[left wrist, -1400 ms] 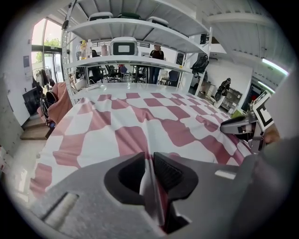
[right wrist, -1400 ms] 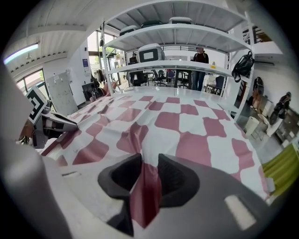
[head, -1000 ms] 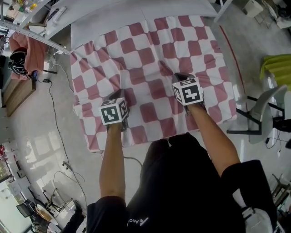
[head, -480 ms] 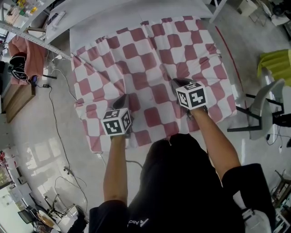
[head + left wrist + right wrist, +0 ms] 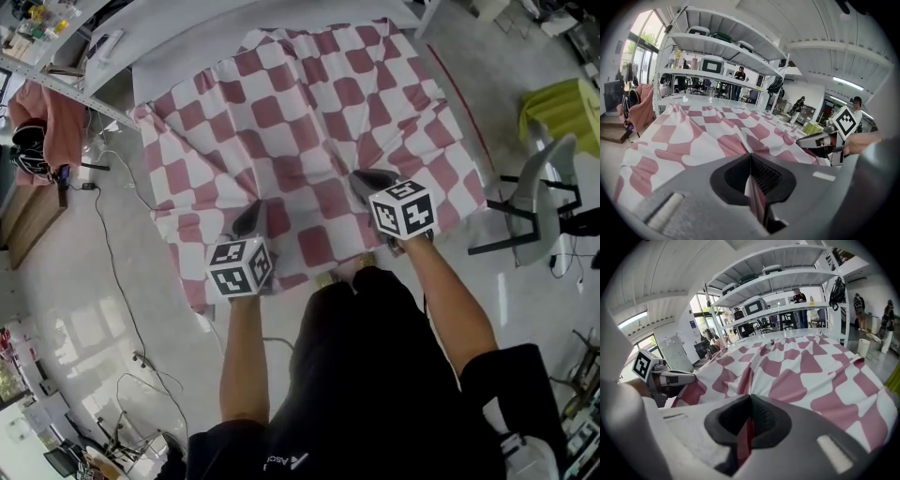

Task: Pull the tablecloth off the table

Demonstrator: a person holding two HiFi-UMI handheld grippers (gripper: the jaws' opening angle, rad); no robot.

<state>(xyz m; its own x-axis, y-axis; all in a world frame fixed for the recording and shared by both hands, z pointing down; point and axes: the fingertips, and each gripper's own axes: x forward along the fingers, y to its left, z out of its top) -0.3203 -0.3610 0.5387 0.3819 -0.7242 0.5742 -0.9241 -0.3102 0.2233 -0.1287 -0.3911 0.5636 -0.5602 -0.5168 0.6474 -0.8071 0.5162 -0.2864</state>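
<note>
Jaws of the left gripper are pressed together on a pinched ridge of the red-and-white checked tablecloth, and the left gripper view shows the fold of cloth caught between the pads. The right gripper is clamped the same way on its own fold, a red strip of fabric squeezed between its jaws in the right gripper view. Both grips sit near the cloth's near edge, left and right of the person's body. The tablecloth is spread over the grey desk, its rows of checks running away from the person toward the metal shelving. It looks about as wide as deep, so no long axis stands out. Creases fan out from each grip toward the far edge, and the near edge hangs over the desk front. Compared with a second ago, both grippers are closer to the person's body, the cloth has slid toward the person, and more bare desk shows at the far left corner. A grey chair stands to the right.
</note>
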